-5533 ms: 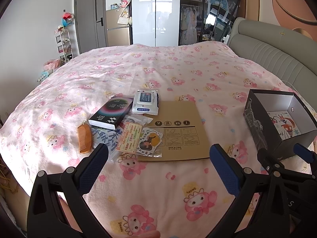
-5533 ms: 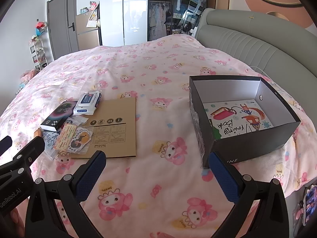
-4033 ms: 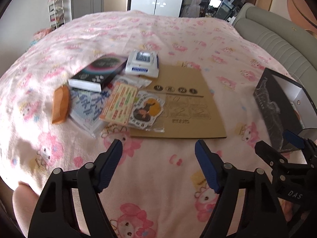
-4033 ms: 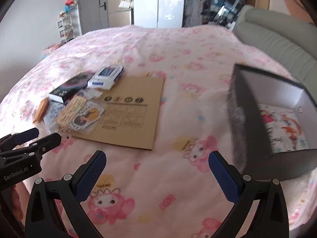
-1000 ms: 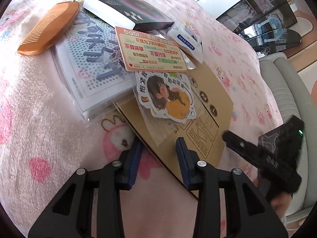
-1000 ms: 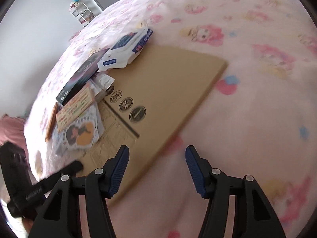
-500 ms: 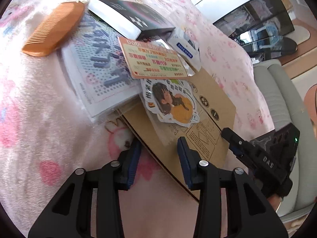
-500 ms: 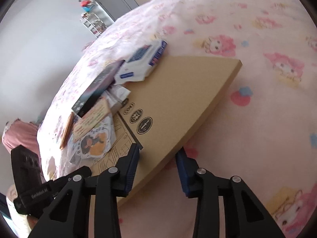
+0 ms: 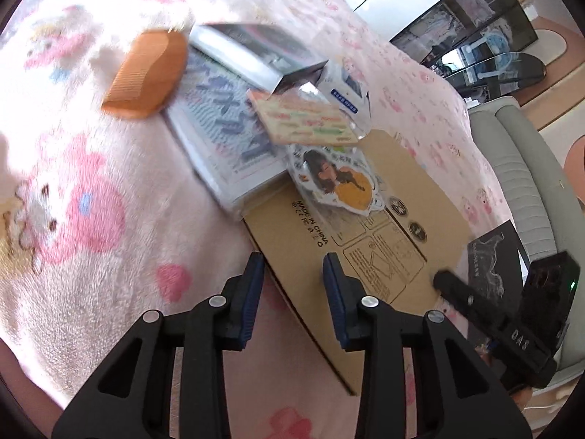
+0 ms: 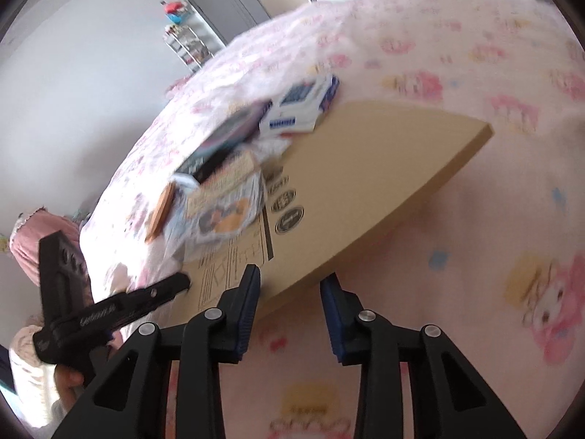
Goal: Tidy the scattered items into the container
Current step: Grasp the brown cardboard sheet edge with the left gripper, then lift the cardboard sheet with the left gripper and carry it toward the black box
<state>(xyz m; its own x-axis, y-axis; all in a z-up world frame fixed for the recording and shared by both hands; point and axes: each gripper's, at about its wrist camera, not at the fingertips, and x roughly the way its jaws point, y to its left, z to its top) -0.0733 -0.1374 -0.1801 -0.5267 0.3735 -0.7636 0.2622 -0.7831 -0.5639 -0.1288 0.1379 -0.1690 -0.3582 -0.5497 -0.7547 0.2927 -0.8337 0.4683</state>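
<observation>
A flat brown cardboard sheet (image 9: 369,234) lies on the pink bedspread, its edge lifted in the right wrist view (image 10: 365,183). My left gripper (image 9: 292,274) straddles its near-left edge with a narrow gap. My right gripper (image 10: 289,285) straddles its near edge the same way. A girl sticker (image 9: 336,179), an orange card (image 9: 303,124), a wipes pack (image 9: 347,91), a dark box (image 9: 256,51), a printed packet (image 9: 226,135) and an orange comb (image 9: 146,73) sit on or beside it. A corner of the black container (image 9: 493,256) shows behind the right gripper's body.
The grey padded headboard (image 9: 530,190) runs along the right. A wardrobe and glass doors stand at the far end of the room. A shelf rack (image 10: 186,44) stands by the grey door. The bedspread (image 10: 493,274) spreads wide around the pile.
The cardboard's right side has risen off the bed, and the items on it have shifted toward the left. Both grippers stay at the sheet's edges.
</observation>
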